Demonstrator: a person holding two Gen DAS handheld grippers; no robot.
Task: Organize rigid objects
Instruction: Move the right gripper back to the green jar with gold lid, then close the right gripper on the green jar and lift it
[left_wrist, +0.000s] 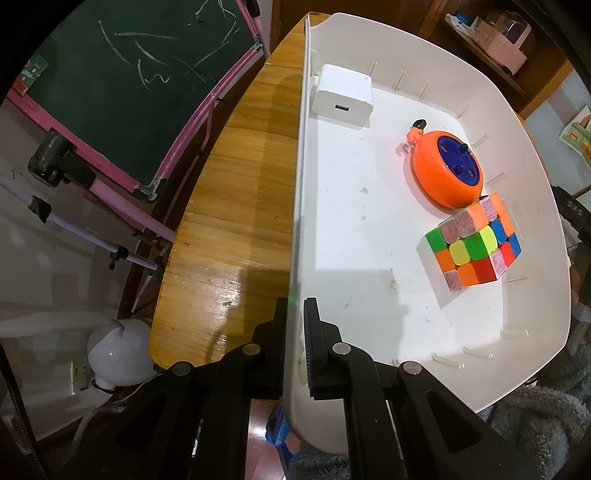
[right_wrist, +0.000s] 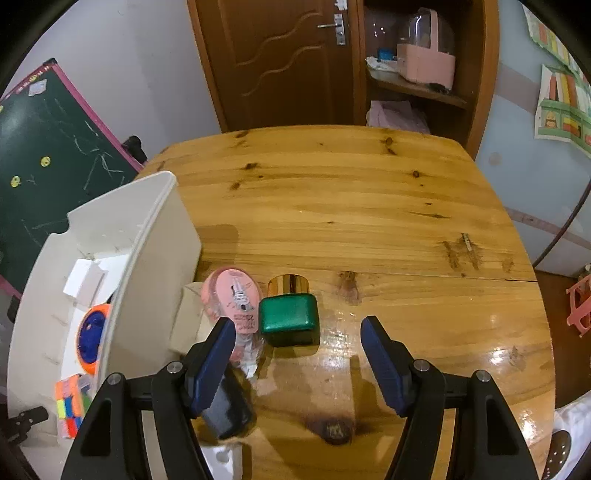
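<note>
My left gripper (left_wrist: 295, 317) is shut on the near left wall of a white plastic bin (left_wrist: 301, 155), one finger on each side. Inside lie a white charger block (left_wrist: 341, 96), an orange and blue reel toy (left_wrist: 447, 170) and a colour cube (left_wrist: 472, 242). The bin also shows in the right wrist view (right_wrist: 147, 236), tilted at the left of the wooden table (right_wrist: 351, 206). My right gripper (right_wrist: 297, 354) is open and empty, just short of a green bottle with a gold cap (right_wrist: 289, 314). A pink packaged item (right_wrist: 236, 299) lies left of the bottle. A black object (right_wrist: 229, 402) sits under my left finger.
A green chalkboard with a pink frame (left_wrist: 147, 81) stands left of the table. A brown door (right_wrist: 280, 62) and a shelf with a pink container (right_wrist: 424, 59) are behind the table. A tripod leg (left_wrist: 92, 236) and a white round object (left_wrist: 118, 354) are on the floor.
</note>
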